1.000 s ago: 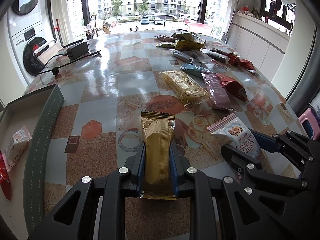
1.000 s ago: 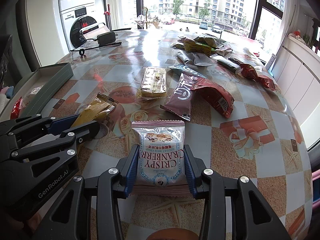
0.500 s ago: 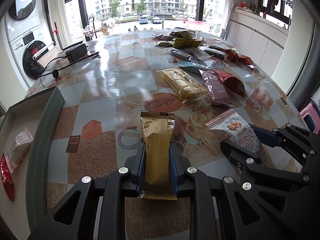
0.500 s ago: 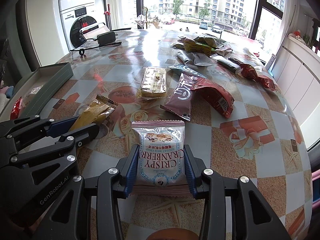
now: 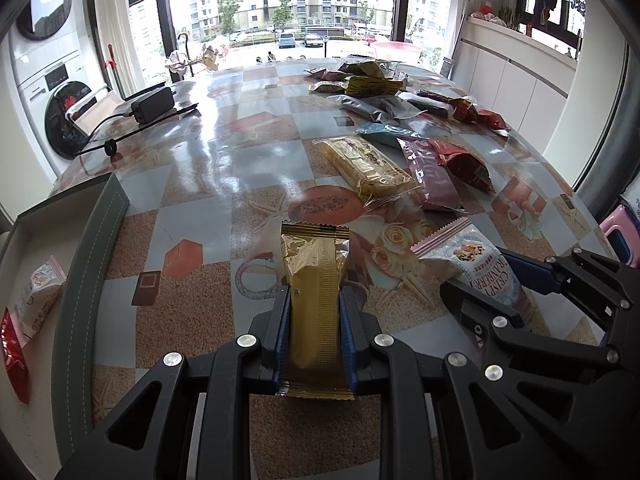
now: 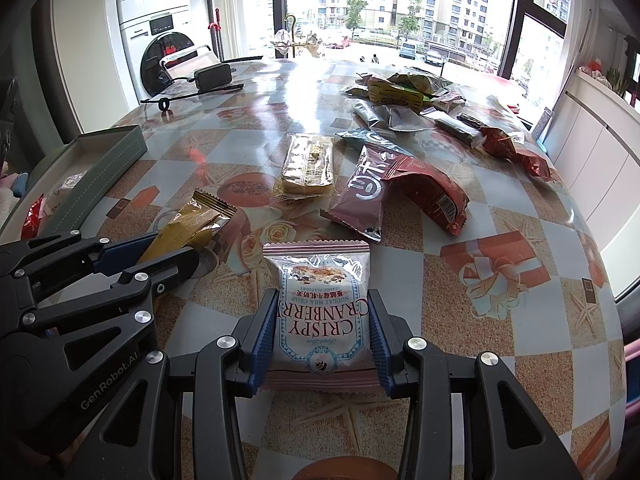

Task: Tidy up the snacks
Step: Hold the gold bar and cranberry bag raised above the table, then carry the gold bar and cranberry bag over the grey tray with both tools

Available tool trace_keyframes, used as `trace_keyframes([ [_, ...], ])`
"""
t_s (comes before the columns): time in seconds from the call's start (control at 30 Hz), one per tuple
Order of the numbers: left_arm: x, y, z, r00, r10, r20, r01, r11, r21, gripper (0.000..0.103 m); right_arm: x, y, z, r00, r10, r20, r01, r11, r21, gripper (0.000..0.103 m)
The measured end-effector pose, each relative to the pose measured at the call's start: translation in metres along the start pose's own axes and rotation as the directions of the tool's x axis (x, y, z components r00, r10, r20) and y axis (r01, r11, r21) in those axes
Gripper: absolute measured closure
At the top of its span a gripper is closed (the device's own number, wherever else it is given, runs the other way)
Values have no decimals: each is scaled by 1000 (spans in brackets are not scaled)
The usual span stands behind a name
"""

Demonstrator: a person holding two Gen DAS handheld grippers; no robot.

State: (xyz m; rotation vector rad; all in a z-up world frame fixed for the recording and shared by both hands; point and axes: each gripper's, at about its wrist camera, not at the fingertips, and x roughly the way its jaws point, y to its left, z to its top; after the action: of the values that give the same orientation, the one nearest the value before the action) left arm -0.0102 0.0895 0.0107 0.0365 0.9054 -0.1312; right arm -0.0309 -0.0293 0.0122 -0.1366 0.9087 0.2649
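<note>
My left gripper [image 5: 314, 312] is shut on a long gold snack bar [image 5: 314, 280], held just above the table; it also shows in the right wrist view [image 6: 192, 224]. My right gripper [image 6: 322, 320] is shut on a white Crispy Cranberry packet [image 6: 320, 304], seen at the right of the left wrist view [image 5: 476, 268]. The two grippers sit side by side. A grey-green box [image 5: 92, 264] at the left holds a white packet [image 5: 40, 292] and a red packet [image 5: 14, 356].
Several loose snacks lie ahead: a yellow biscuit pack [image 5: 368, 164], a maroon packet [image 6: 368, 192], a red packet [image 6: 436, 196], and a pile at the far end [image 5: 368, 80]. A black power adapter [image 5: 154, 104] with cable lies far left. The table edge curves away at the right.
Both grippers keep their hold on their snacks. The left wrist view has shifted slightly, rising a little; the right view is nearly unchanged.
</note>
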Motion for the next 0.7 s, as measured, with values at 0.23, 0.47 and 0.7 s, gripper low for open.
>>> trace_keyframes([
  [0.23,-1,-1,-3,1000,-10,0,10,1000,3,79,0,1,0,1000,-2,0,2,1000,-1,60],
  [0.47,-1,1,-3,1000,-19,1,19,1000,2,79,0,0,0,1000,0,0,0,1000,0,60],
  [0.7,-9,1,-9,999,-34,-31,35,999,26,79,-2,1,1,999,28,-15,-28,1000,-1,60],
])
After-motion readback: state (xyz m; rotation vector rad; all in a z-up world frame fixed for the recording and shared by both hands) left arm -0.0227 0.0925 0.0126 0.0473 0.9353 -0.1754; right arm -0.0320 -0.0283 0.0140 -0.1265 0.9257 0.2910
